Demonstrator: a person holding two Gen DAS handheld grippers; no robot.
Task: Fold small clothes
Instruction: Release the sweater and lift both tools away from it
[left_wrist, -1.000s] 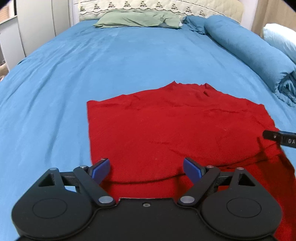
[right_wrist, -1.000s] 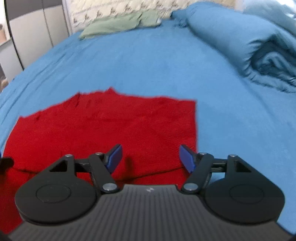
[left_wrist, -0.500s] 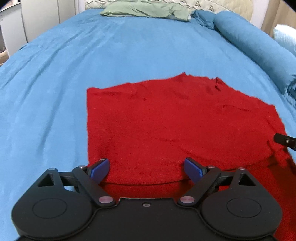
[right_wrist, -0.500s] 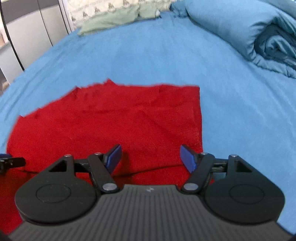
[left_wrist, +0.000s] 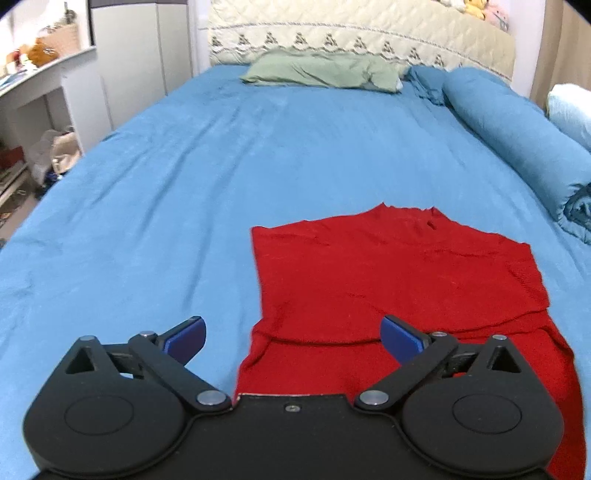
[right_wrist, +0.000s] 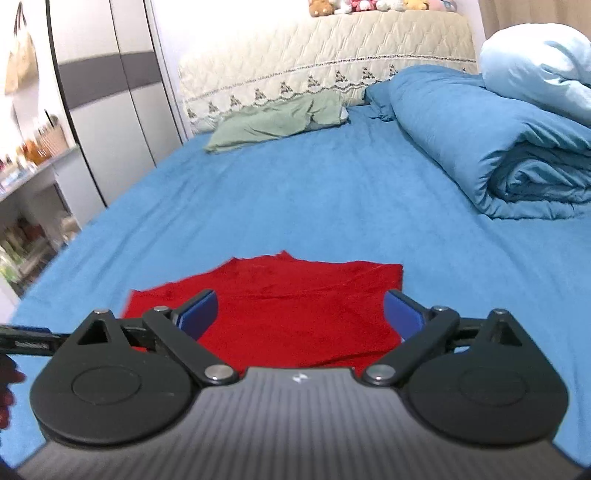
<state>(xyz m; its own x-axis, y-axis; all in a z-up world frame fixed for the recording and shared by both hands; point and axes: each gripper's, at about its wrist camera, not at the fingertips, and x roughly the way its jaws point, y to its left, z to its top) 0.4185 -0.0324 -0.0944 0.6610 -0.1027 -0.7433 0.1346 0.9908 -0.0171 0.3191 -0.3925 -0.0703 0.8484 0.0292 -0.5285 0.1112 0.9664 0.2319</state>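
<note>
The red knitted garment (left_wrist: 399, 288) lay flat on the blue bed cover (left_wrist: 258, 166), near the foot end, with its near part folded over so that a crease ran across it. The left gripper (left_wrist: 291, 334) was above the garment's left edge, its blue fingers (left_wrist: 186, 338) spread wide and holding nothing. The right gripper (right_wrist: 299, 312) was also wide apart and empty, above the garment's right part. A rolled blue duvet (right_wrist: 480, 147) lay along the right side, and a green pillow (left_wrist: 321, 70) rested by the quilted beige headboard (left_wrist: 354, 33).
</note>
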